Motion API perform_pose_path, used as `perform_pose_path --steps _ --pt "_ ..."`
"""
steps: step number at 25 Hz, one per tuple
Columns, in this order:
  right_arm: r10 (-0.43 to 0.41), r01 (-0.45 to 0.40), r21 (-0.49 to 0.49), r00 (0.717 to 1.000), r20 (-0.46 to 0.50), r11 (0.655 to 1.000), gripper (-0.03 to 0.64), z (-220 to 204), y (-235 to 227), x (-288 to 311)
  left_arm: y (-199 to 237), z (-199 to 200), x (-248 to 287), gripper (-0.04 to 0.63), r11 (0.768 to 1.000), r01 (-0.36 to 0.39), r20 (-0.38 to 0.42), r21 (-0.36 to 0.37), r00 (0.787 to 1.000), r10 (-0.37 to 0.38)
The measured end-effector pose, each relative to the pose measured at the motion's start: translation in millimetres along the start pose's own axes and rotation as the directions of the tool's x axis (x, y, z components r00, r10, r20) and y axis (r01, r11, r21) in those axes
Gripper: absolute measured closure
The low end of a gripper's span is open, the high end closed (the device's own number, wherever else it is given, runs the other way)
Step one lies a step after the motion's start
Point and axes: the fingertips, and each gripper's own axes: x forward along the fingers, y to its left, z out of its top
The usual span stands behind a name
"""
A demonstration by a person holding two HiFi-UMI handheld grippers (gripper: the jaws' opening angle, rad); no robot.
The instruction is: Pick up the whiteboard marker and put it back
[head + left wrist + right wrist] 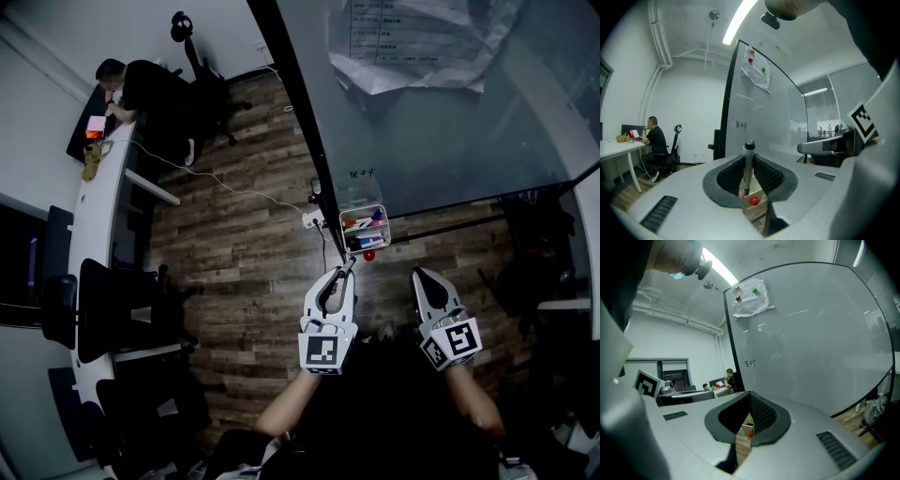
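Note:
A black whiteboard marker (748, 165) stands upright between the pads of my left gripper (748, 161), which is shut on it. In the head view the left gripper (345, 272) holds the marker (350, 265) just below a clear marker tray (381, 217) with several markers, fixed to the foot of the whiteboard (441, 131). A red magnet (369, 254) sits under the tray and shows through the left jaws as the red magnet (753, 200). My right gripper (419, 275) hangs to the right of the tray. In its own view the right gripper (749, 398) is shut and holds nothing.
A sheet of paper (422, 47) is pinned to the whiteboard (811, 333). A person (141, 89) sits at a long white desk (94, 244) at the left, with office chairs (202, 75) nearby. A cable (234, 187) runs across the wooden floor.

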Motion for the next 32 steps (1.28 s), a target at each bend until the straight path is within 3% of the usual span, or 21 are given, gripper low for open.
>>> perform_pose_path --steps 17,32 --pt "0.029 -0.029 -0.002 1.0 -0.006 1.0 0.603 -6 15 -13 -12 11 -29 0.522 0.997 -0.026 0.031 -0.069 0.999 0.028" --pt "0.041 -0.041 -0.008 0.999 -0.009 0.999 0.603 -7 16 -6 -7 14 -27 0.522 0.997 -0.033 0.051 -0.074 0.998 0.037"
